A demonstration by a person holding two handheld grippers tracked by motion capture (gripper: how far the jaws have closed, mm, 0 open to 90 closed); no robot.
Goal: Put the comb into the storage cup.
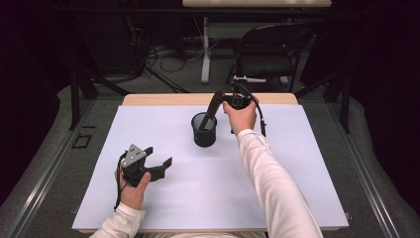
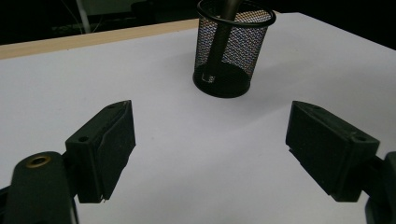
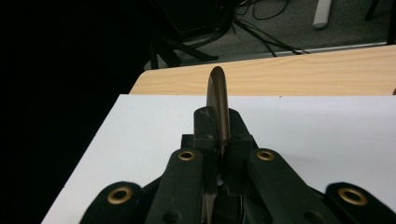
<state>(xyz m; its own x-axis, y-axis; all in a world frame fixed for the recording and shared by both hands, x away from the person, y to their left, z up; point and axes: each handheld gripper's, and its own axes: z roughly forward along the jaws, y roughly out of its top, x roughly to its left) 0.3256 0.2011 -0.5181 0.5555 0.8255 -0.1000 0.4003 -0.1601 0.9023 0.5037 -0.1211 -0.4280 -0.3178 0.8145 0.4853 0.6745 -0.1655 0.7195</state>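
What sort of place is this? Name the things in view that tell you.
Probably a lab or recording room: a table under a white sheet, loose cables on the floor, a folding chair behind, dark surrounds. The right gripper lowers a dark tool into a mesh cup.

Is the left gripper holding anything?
No, the left gripper is open over the bare white sheet, nothing between its jaws.

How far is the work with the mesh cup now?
Done: the lower end of the dark tool is already inside the mesh cup.
In hand: the right claw is shut on its upper end.
Left: releasing it. The left claw is open over the white sheet.
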